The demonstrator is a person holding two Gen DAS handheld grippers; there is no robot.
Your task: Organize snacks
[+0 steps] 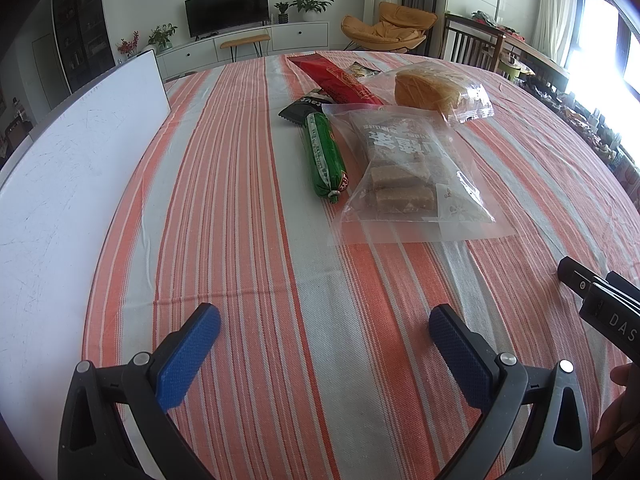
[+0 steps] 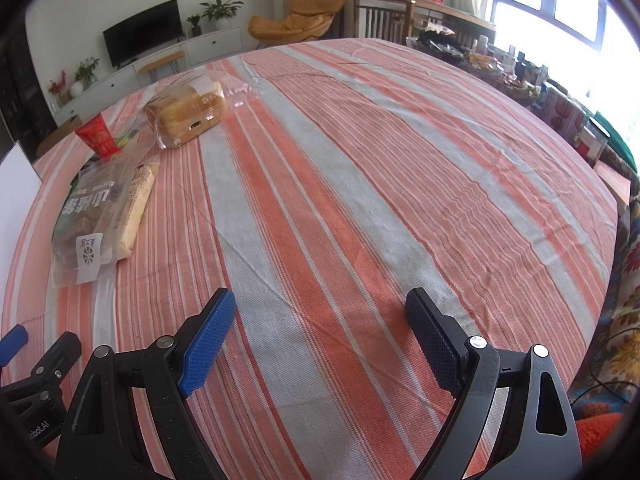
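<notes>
While both tools hover low over the striped tablecloth (image 1: 248,240) with nothing between their pads, the snacks lie untouched in a loose cluster. Taking the clear bag of brown cake bars (image 1: 404,172) as landmark: the green sausage stick (image 1: 324,156) lies just beside it on the side toward the white board (image 1: 76,168), a dark wrapper (image 1: 302,110) and a long red packet (image 1: 340,80) sit beyond it, and the bagged bread loaf (image 1: 432,90) rests past its far corner. The left gripper (image 1: 324,340) is spread wide and released, well short of the bag; the right gripper (image 2: 320,328) is likewise released, over bare cloth off to the bag's other side. Sorting has apparently not begun. A sensible first pick would be the sausage stick: approach along its length's middle, pads square across its girth, closing gently so the casing does not roll away. The bag's slack film would likely slip, so pinch its sealed edge instead.
</notes>
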